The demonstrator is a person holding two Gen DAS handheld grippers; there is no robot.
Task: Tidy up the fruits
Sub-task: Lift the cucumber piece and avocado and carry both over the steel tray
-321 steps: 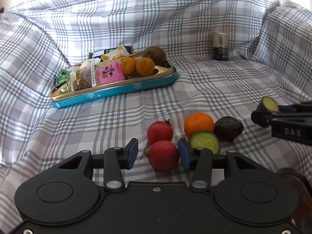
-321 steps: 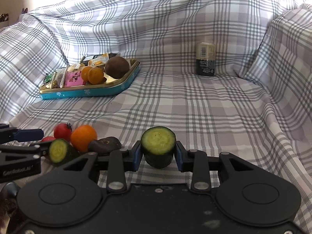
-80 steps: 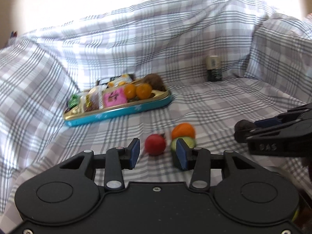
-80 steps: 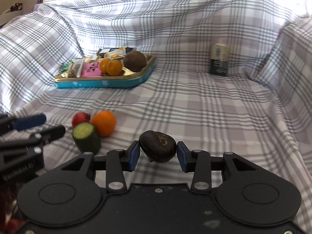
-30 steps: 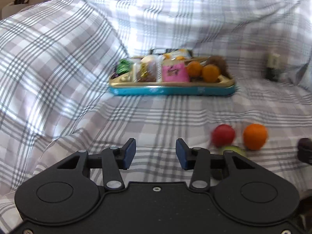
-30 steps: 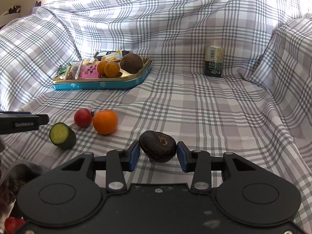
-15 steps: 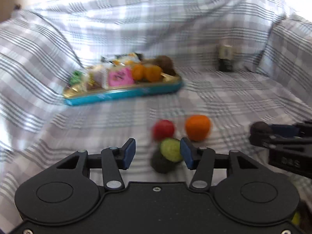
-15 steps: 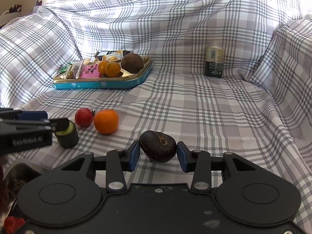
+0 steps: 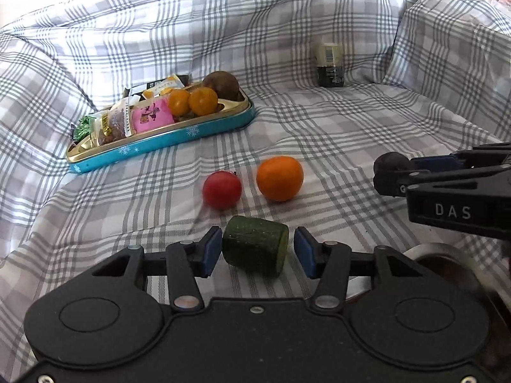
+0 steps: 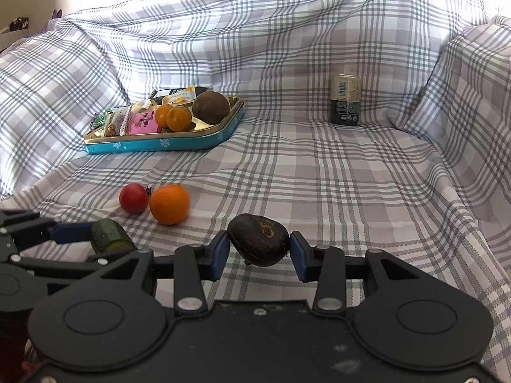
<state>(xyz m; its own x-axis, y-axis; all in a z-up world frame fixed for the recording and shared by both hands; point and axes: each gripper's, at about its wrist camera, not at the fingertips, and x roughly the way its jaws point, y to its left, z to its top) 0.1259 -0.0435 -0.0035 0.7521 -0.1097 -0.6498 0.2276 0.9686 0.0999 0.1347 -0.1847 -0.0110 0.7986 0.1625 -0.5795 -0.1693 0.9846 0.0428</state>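
The left claw (image 9: 257, 252) stands released, its blue pads flanking a stubby cucumber piece (image 9: 255, 249) with pebbled dark-green skin, lying on the plaid cloth (image 9: 335, 134); its jaws have just been opening, then eased in slightly. The right claw (image 10: 259, 252) is clenched on a wrinkled, dark, oval fruit (image 10: 258, 243). Beyond lie a glossy red tomato (image 9: 222, 190) and a dimpled orange (image 9: 279, 178). A second ago the left claw faced bare cloth.

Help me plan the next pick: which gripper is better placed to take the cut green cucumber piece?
Left. The left gripper is open with the cut green cucumber piece between its blue pads, while the right gripper is shut on the dark wrinkled fruit.
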